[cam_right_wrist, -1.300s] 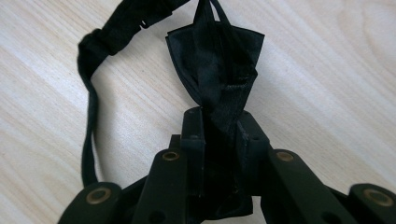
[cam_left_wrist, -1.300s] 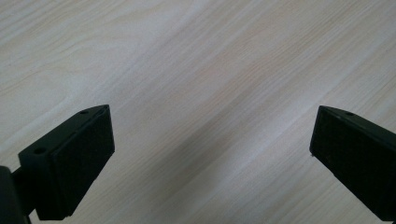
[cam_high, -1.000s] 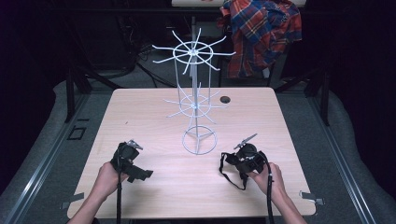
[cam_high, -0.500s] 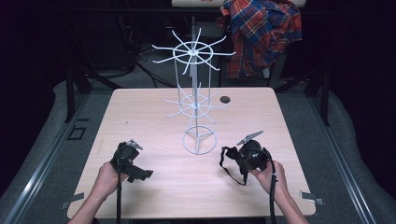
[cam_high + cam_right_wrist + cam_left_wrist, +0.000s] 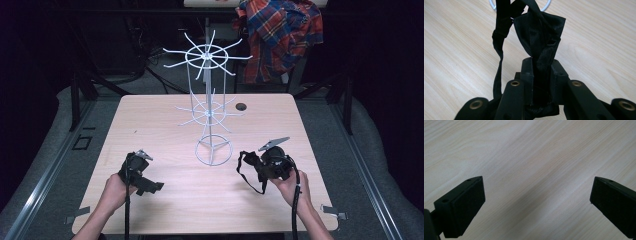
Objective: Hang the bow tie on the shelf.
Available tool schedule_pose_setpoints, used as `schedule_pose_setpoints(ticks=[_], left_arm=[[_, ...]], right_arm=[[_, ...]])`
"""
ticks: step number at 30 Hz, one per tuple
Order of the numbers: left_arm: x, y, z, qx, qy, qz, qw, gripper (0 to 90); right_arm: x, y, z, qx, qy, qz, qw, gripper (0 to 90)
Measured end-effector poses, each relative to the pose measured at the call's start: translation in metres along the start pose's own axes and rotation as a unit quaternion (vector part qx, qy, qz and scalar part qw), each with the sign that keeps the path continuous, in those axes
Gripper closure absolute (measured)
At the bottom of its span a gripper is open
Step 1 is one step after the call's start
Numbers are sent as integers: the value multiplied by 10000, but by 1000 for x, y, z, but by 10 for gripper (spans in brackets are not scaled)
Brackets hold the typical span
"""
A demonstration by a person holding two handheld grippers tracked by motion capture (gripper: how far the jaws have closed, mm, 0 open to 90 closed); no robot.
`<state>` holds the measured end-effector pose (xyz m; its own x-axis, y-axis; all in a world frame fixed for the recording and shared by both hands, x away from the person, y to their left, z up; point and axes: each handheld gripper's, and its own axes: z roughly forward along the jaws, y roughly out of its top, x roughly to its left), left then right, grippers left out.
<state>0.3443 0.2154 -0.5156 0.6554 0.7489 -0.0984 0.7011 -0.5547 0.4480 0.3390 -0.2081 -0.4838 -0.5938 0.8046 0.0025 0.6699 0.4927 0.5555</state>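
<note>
Nearest us, the right gripper (image 5: 255,167) has its jaws clamped on a black fabric strap (image 5: 541,37) with a loop hanging to one side; what the strap belongs to we cannot make out, as the fabric bunches between the pads. The left gripper (image 5: 150,185) rests low over the wooden table (image 5: 160,120), jaws spread wide with bare wood between them. Beyond stands a white wire display rack (image 5: 207,110), and farther back a plaid shirt (image 5: 280,35), cut off at the top.
</note>
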Motion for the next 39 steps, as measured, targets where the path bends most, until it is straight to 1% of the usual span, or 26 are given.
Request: schedule_pose_setpoints(ticks=[4,6,7,12,15,18,20,30,32,33,39], left_arm=[[0,0,0,8,3,8,10000,0],[-1,1,0,14,15,16,10000,0],[-1,1,0,13,9,26,10000,0],[0,0,0,0,2,7,10000,0],[0,-1,-1,6,9,-16,10000,0],[0,-1,-1,17,18,2,10000,0],[0,-1,-1,20,20,5,10000,0],[1,-1,-1,21,22,-2,10000,0],[0,-1,-1,23,26,2,10000,0],[0,-1,-1,25,25,7,10000,0],[1,-1,-1,20,25,-6,10000,0]], right_arm=[[-1,1,-3,-49,-7,-53,10000,761],[-1,1,-5,-77,-10,-35,10000,761],[-1,1,-7,-140,-11,-7,9999,761],[-3,2,-11,-184,-20,19,9998,761],[-5,4,-15,-312,-40,29,9995,761],[-6,6,-18,-362,-29,40,9993,761],[-5,7,-20,-419,-39,33,9991,761],[1,13,-26,-535,-24,-74,9985,761],[1,13,-27,-540,-20,-73,9985,761],[0,15,-28,-611,-12,-40,9981,761],[-4,18,-32,-704,18,7,9975,761]])
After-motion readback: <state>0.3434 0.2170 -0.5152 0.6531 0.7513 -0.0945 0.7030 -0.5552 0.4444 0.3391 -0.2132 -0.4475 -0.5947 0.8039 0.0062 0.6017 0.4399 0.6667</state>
